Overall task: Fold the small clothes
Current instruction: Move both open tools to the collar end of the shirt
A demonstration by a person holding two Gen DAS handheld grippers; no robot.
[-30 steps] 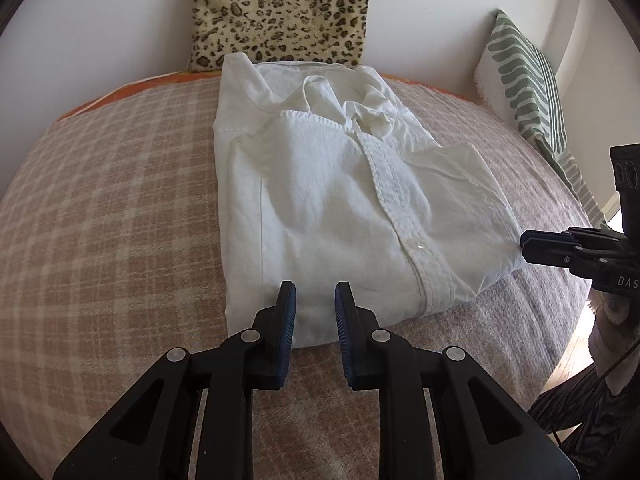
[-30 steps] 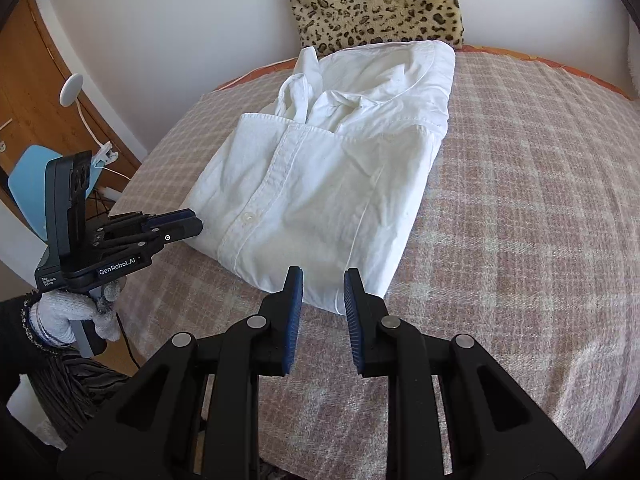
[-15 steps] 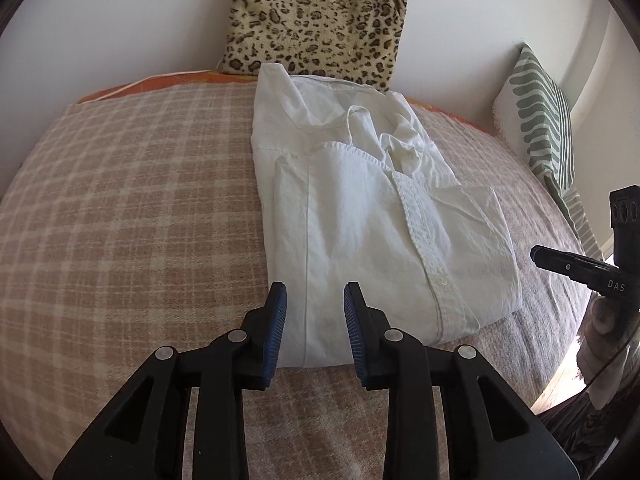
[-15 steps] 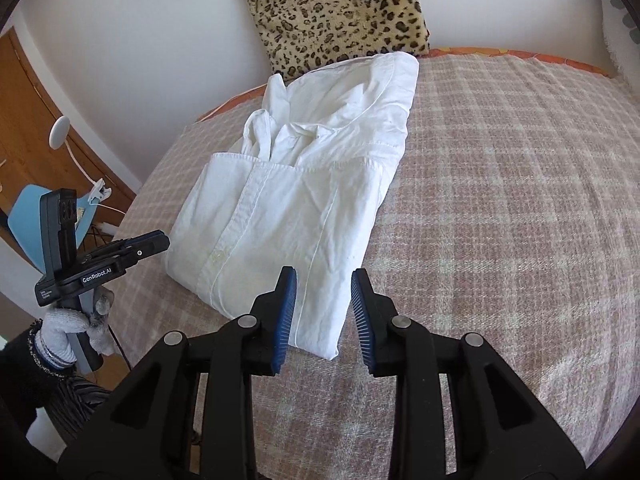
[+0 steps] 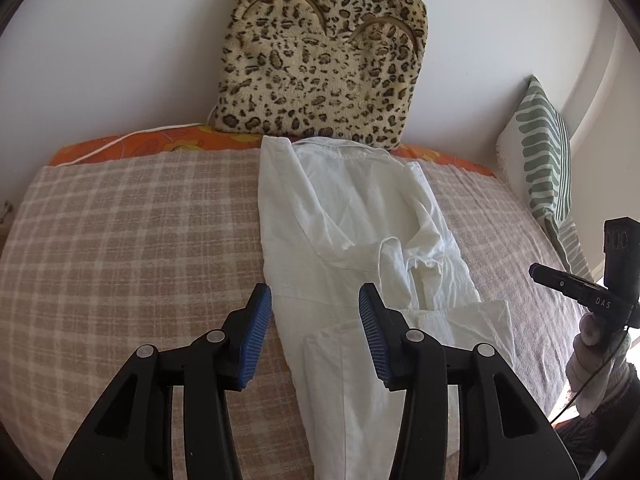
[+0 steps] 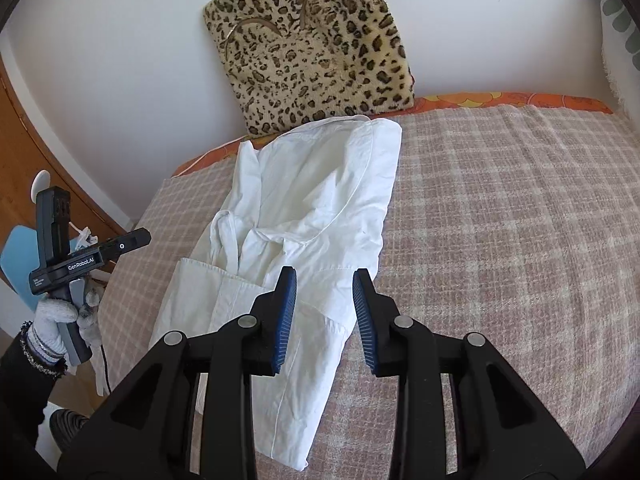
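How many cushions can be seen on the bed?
2. The leopard-print cushion leans on the wall behind the white shirt. The green-striped cushion stands at the bed's right edge. Others may lie out of view.

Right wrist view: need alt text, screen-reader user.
A folded white shirt lies on a plaid bedspread, with the right gripper above its near end, jaws open and empty. A leopard pillow leans on the wall; the left gripper is at left.
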